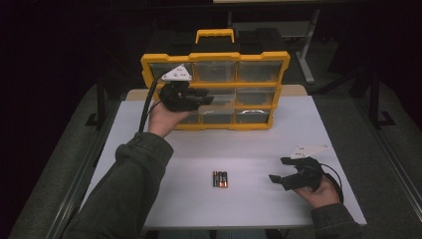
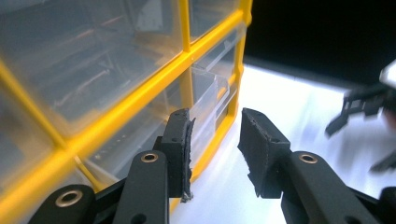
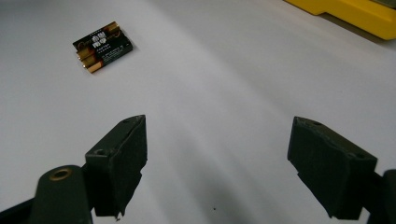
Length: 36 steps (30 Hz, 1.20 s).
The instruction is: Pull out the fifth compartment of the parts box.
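Note:
A yellow-framed organizer (image 1: 215, 56) with clear drawers stands upright at the back of the white table (image 1: 278, 134). My left gripper (image 1: 205, 97) is raised in front of its left middle drawers, open, with nothing between the jaws. In the left gripper view the jaws (image 2: 215, 135) stand apart beside the yellow frame (image 2: 140, 93), where one clear drawer (image 2: 212, 95) sticks out a little. A small pack of batteries (image 1: 220, 179) lies flat at the table's front middle. My right gripper (image 1: 278, 169) rests low at the front right, open and pointing toward the batteries (image 3: 102, 45).
The organizer has a yellow carry handle (image 1: 214, 35) on top and its yellow edge (image 3: 355, 14) appears far off in the right gripper view. A dark floor and table legs surround the table. Bare white tabletop lies between the batteries and the organizer.

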Motion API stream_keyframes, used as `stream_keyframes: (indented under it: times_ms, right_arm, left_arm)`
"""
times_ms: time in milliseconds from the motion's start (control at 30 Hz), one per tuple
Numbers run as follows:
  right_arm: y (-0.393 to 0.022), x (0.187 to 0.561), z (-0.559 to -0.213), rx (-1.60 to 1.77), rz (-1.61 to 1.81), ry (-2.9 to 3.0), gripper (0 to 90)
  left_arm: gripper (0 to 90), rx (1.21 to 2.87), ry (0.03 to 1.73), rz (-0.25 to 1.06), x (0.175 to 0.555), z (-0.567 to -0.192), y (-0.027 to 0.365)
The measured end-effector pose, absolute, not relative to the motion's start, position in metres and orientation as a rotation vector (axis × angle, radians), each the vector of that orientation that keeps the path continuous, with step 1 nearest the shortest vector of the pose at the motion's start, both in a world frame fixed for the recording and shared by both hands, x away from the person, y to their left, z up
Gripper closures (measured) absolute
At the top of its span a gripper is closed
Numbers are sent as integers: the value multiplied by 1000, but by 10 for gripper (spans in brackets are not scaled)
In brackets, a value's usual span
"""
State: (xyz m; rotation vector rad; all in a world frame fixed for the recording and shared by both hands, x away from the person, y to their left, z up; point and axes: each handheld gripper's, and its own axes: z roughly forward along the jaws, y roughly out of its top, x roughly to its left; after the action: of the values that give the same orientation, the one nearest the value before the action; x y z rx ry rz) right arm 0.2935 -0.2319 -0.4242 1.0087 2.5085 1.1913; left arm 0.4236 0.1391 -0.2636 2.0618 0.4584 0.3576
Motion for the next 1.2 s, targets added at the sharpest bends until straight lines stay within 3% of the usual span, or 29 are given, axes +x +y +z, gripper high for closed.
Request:
stream_keyframes:
  times_ms: [200,533,1200]
  right_arm:
    - [-231,295,-425,1003,1195,2516,188]
    - [-230,295,-426,1008,1187,2533,189]
    - [-229,294,-425,992,1197,2542,193]
  left_arm:
    - [602,2229,340,418,441,-262,125]
    - [601,2337,285,404,455,-271,106]
    - [715,2429,177,332,461,-273,105]
